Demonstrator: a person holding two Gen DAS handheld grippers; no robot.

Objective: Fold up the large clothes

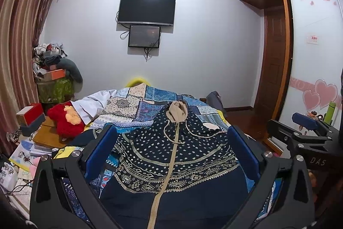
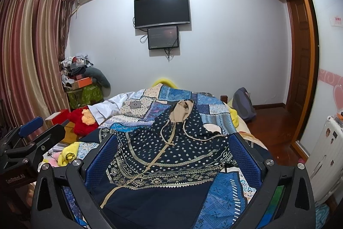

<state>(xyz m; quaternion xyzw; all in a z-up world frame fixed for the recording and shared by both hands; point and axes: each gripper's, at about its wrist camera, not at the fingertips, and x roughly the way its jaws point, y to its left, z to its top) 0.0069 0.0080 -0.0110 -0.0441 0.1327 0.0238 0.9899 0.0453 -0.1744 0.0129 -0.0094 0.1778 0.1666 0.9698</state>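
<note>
At the left edge of the frame we saw a red plush toy (image 1: 64,119) beside the bed. Our left gripper (image 1: 171,143) hovered with its jaws spread wide, holding nothing. At centre frame the navy patterned hoodie (image 1: 171,156) lay front up on the blue patchwork quilt (image 1: 150,98), beige zipper (image 1: 169,164) closed, hood toward the far wall. Our right gripper (image 2: 173,149) likewise stood with jaws spread over the hoodie.

Left black two-finger gripper with blue pads (image 1: 171,149) spread wide, right black blue-padded gripper (image 2: 173,153) likewise agape, side by side
</note>
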